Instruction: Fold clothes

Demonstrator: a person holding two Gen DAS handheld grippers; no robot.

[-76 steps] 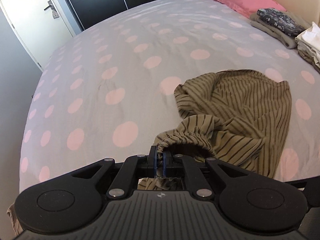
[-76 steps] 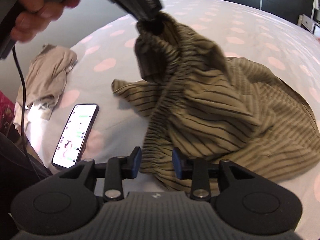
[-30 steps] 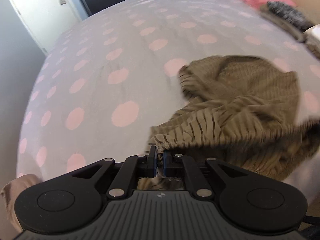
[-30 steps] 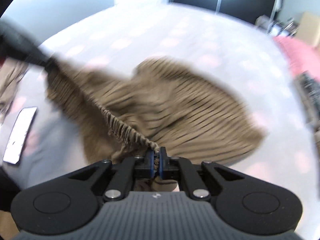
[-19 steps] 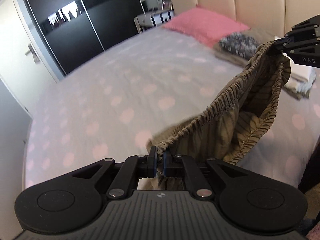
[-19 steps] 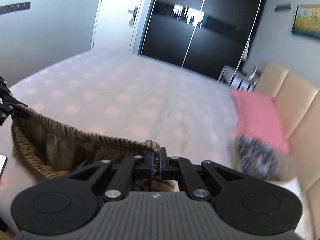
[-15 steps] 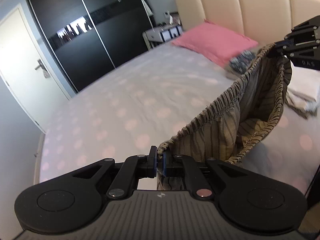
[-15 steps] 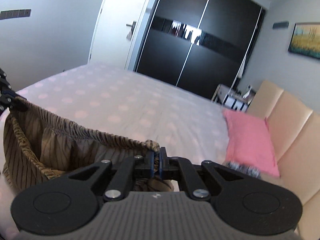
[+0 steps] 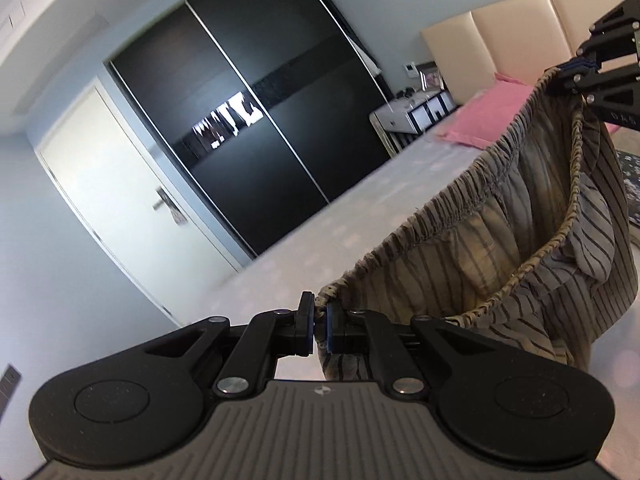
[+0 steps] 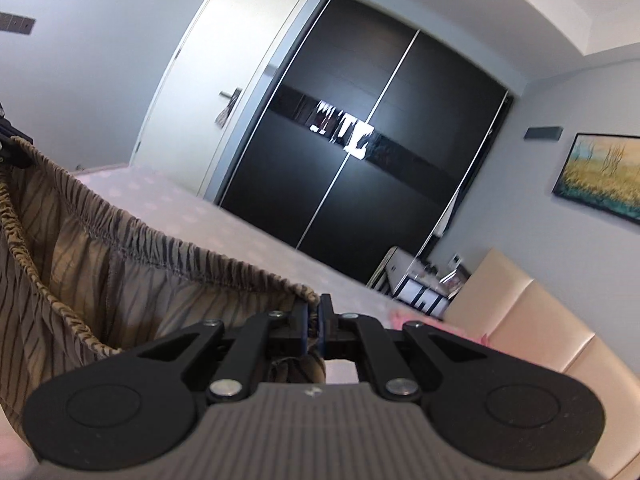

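Left wrist view: left tongs [image 9: 318,330] pinch the gathered waistband of the striped olive garment [image 9: 500,264] at lower centre. Right tongs [image 9: 576,70], upper right of the frame, pinch the waistband's other end. Garment hangs stretched between them above the spotted bed [image 9: 340,232].

Left gripper [image 9: 319,325]: jaws clamped together, raised, tilted slightly downward. Right gripper [image 10: 313,323]: jaws likewise clamped, raised, facing the left one.

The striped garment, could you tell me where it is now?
The striped garment hangs above the bed, its waistband stretched between the left gripper and right gripper.
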